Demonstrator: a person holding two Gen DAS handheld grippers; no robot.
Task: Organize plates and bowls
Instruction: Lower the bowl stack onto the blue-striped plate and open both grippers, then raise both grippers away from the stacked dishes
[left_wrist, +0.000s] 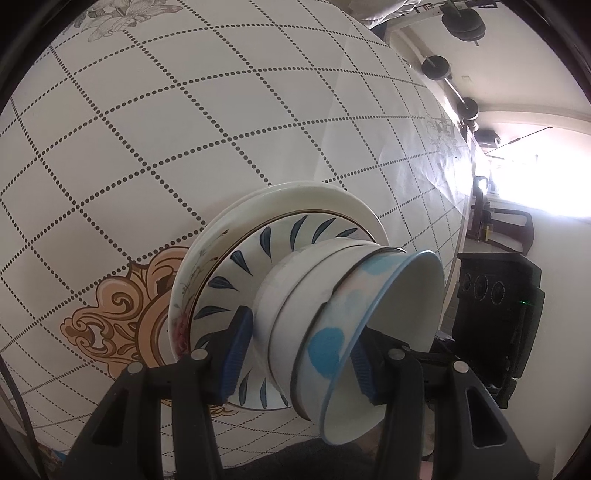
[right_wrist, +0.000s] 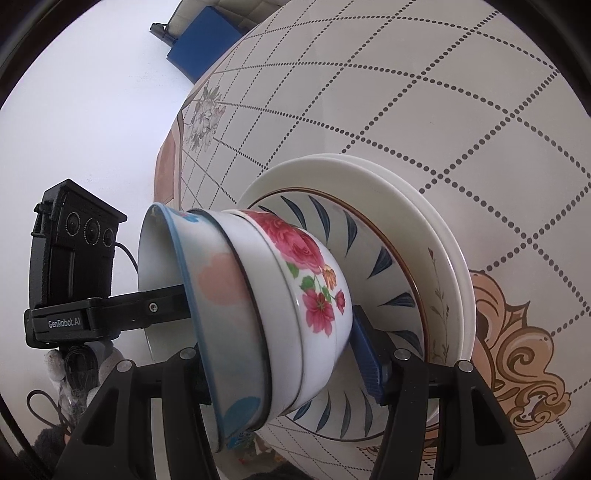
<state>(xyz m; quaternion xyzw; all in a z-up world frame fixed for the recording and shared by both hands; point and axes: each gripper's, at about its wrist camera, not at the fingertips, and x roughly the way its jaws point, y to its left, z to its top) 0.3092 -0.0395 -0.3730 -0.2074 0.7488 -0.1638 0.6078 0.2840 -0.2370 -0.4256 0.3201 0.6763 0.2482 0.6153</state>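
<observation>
On the counter (left_wrist: 166, 129), with its dotted grid cloth, a pile of plates (left_wrist: 306, 194); uppermost of them a leaf plate (left_wrist: 258, 254) with blue strokes around the rim. On the middle of that plate, a stack of bowls (left_wrist: 295, 306), nested one in another, mouths facing away from the counter. Long axis of the stack square to the plates, shown sideways in both wrist views: toward the right in the left one, toward the left in the right one. Top bowl (left_wrist: 402, 332), white inside with blue rim and blue spots, sitting a little tilted in the others; lowest one a flowered bowl (right_wrist: 314, 280) with red roses. Left tool (left_wrist: 299, 334) pointing steeply down, clamped on the stack of bowls: one blue pad inside the top bowl against its wall, the other against the outside of the lowest bowl, just over the leaf plate. Gloved hand (right_wrist: 62, 363) under its black body. Right tool (right_wrist: 280, 343) reaching from the opposite side, one pad between the flowered bowl and the leaf plate, the other finger hidden behind the top bowl; clamped or not, cannot tell. Both tools crowding the same stack. Beyond the counter edge, barbell weights (left_wrist: 461, 22) and a blue object (right_wrist: 207, 44), well apart.
</observation>
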